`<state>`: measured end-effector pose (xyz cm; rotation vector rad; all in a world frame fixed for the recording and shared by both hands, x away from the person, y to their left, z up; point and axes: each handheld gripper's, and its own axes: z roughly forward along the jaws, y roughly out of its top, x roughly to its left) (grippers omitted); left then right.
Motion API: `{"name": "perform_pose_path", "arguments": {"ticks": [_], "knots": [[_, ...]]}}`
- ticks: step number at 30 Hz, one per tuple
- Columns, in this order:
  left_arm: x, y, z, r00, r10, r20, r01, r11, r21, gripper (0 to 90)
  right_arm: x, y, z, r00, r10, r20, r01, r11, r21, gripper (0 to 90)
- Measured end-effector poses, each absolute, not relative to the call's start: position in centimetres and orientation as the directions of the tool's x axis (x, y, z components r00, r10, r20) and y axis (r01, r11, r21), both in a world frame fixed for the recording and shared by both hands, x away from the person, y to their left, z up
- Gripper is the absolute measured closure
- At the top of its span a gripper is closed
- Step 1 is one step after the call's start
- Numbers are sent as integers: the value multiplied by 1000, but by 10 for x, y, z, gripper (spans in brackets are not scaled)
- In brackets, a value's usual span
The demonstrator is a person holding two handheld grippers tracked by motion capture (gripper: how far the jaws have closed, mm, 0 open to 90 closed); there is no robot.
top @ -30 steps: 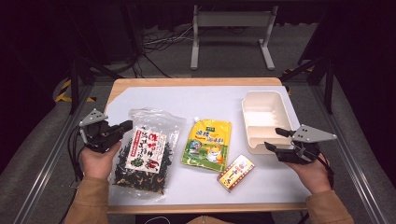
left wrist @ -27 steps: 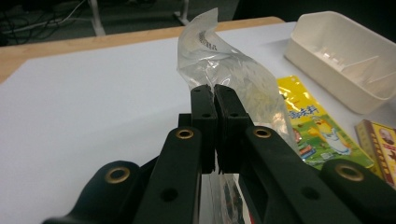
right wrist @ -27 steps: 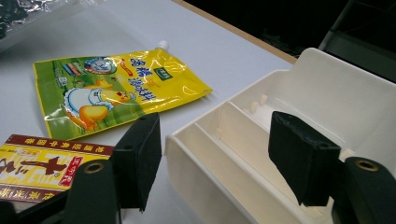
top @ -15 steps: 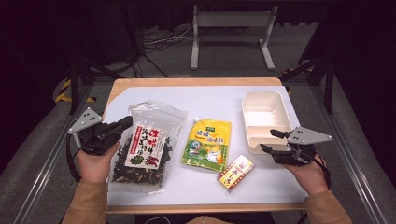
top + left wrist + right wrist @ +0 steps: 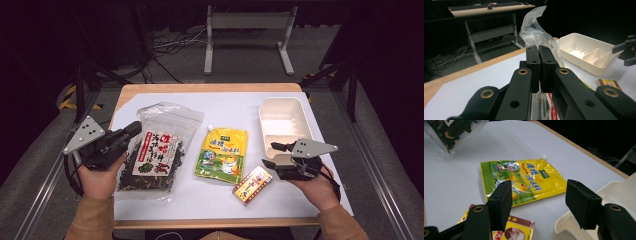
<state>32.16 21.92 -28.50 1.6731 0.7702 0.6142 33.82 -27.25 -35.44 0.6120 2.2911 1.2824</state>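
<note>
A clear bag of dark dried greens [image 5: 155, 150] with a red-and-white label lies on the white mat at the left. My left gripper [image 5: 134, 129] is shut on its left edge, and that edge is lifted. In the left gripper view the crinkled plastic [image 5: 534, 27] rises from between the closed jaws of the left gripper [image 5: 539, 50]. My right gripper [image 5: 270, 155] hovers open by the near end of the cream tray [image 5: 282, 120]. Its jaws have just been closing, with nothing between them. Below the right gripper [image 5: 539, 192] lie the yellow spout pouch [image 5: 524, 180] and a small red-and-yellow box [image 5: 516, 230].
The yellow pouch [image 5: 222, 152] lies mid-mat, with the small box [image 5: 252, 184] near the front edge. The divided tray [image 5: 584, 51] stands at the right. A white mat [image 5: 235, 107] covers the wooden table. A metal desk frame [image 5: 247, 30] and cables stand beyond.
My left hand has risen and tilted, lifting the bag's left edge. My right hand has drifted left and nearer the person, toward the small box, and its jaws have narrowed slightly.
</note>
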Motion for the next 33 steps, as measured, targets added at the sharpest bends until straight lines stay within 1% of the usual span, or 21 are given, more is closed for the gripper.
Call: {"name": "perform_pose_path", "arguments": {"ticks": [4,13,26,30,33], "knots": [[319,208,-280,666,746,30,133,-158,979,880,339,-265,-350,-823,553,-128,161,444,882,388],[321,190,-275,708,707,16,113,-135,984,880,346,-244,-341,-852,513,-99,157,432,888,392],[324,175,-271,750,662,12,89,-118,989,880,359,-220,-334,-869,493,-49,175,399,900,384],[325,171,-272,768,640,14,79,-117,990,880,363,-210,-332,-872,489,-22,189,377,906,378],[326,167,-273,785,620,17,67,-111,992,879,370,-205,-332,-874,486,24,216,342,915,355]]}}
